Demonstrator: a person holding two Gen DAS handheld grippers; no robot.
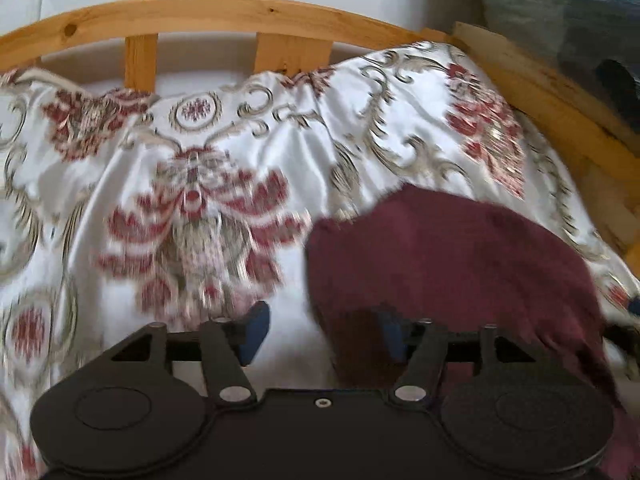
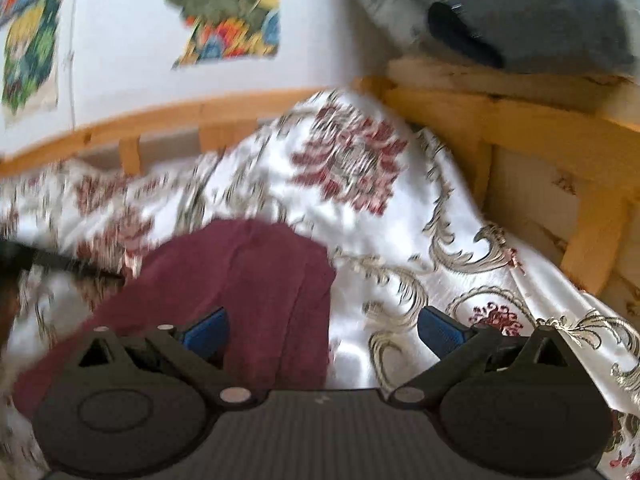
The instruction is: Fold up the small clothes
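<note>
A dark maroon knit garment (image 1: pixel 452 264) lies on a white bedspread with red and gold patterns (image 1: pixel 200 160). In the left wrist view my left gripper (image 1: pixel 324 332) is open, its right finger over the garment's near left edge and its left finger over the bedspread. In the right wrist view the same garment (image 2: pixel 248 280) lies at lower left. My right gripper (image 2: pixel 320 332) is open, its left finger over the garment's near right part and its right finger over the bedspread (image 2: pixel 400 240). Neither gripper holds anything. Both views are blurred.
A pine bed rail (image 1: pixel 224 12) runs along the far side, with a wooden frame (image 2: pixel 520 140) on the right. A white wall with colourful pictures (image 2: pixel 228 8) stands behind. A grey bundle (image 2: pixel 540 12) sits on the frame at upper right.
</note>
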